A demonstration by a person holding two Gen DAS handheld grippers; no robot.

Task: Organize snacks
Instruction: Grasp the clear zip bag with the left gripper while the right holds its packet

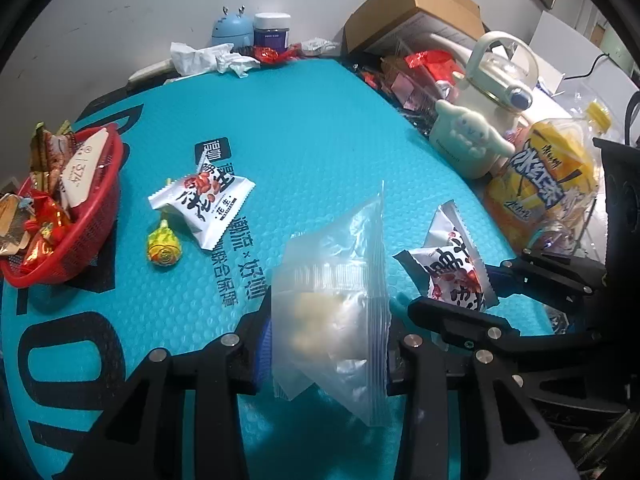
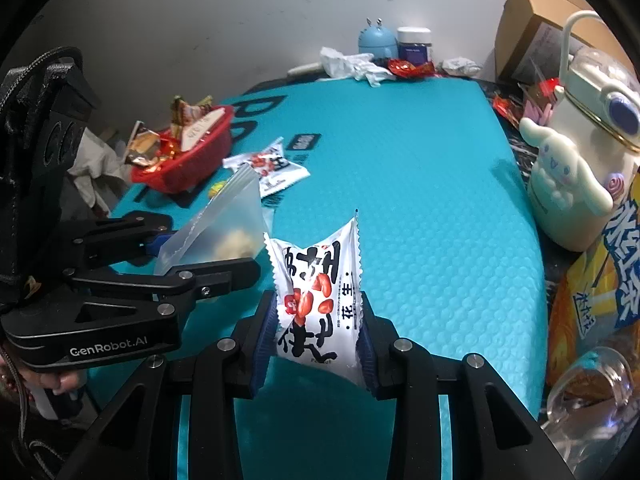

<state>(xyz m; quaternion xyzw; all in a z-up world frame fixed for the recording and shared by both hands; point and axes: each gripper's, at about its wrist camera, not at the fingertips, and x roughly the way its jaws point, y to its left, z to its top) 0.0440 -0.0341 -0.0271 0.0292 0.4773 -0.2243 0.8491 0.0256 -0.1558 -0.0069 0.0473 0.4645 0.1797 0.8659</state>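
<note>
At 9 o'clock in the left wrist view a red basket (image 1: 64,216) full of wrapped sweets sits on the teal mat (image 1: 320,128) covering the table. Just beside it toward the middle lie 1 white peanut packet (image 1: 204,208) and, touching its near edge, a yellow lollipop (image 1: 164,249). At 6 o'clock the left tongs (image 1: 330,344) are clenched on a clear zip bag (image 1: 336,320) with pale pieces inside, lifted off the mat. At 4 o'clock the right tongs (image 1: 456,288) grip a 2nd peanut packet (image 1: 456,276). At 2 o'clock stand a cream kettle-shaped bottle (image 1: 492,92) with a cartoon dog figure (image 1: 468,136), and a yellow snack bag (image 1: 548,184) beside it.

In the right wrist view the left tongs (image 2: 208,248) with the zip bag (image 2: 224,224) show at 9 o'clock; the right tongs (image 2: 318,332) at 6 o'clock pinch the 2nd peanut packet (image 2: 316,296) upright, clear of the mat (image 2: 420,200). The basket (image 2: 188,156) lies at 10 o'clock, well apart.
</note>
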